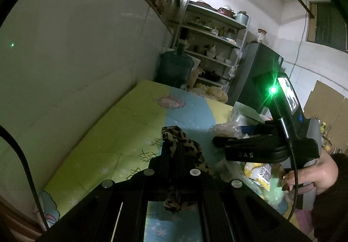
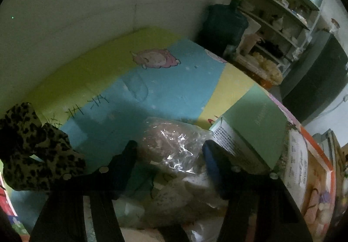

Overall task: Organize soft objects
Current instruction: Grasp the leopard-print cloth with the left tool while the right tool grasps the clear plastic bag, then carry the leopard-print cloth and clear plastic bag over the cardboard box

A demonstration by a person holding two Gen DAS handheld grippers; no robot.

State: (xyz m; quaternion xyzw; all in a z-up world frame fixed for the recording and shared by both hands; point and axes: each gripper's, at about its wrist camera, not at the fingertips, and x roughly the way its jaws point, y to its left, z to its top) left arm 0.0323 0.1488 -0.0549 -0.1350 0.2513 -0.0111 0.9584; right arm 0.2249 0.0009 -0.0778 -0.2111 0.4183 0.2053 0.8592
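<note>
At nine o'clock of the pile, your left gripper [image 1: 174, 146] has its fingers pressed together on the leopard-print cloth [image 1: 184, 148], which bunches above the tips and trails back under the body, lifted clear of the play mat [image 1: 113, 133]. That loose tail is your risk: swing fast and it may drag across the mat or slide out of the pinch, since thin fabric gives the pads little to bite.

Toward three o'clock, your right gripper [image 2: 171, 150] has its fingers spread on either side of the plastic-wrapped bundle [image 2: 174, 139], not yet closed on it. Slick film could crumple and slip when you squeeze, so you may grab wrap alone. The green box [image 2: 252, 126] sits just beside the right finger; close carelessly and you could nudge it off the edge.
</note>
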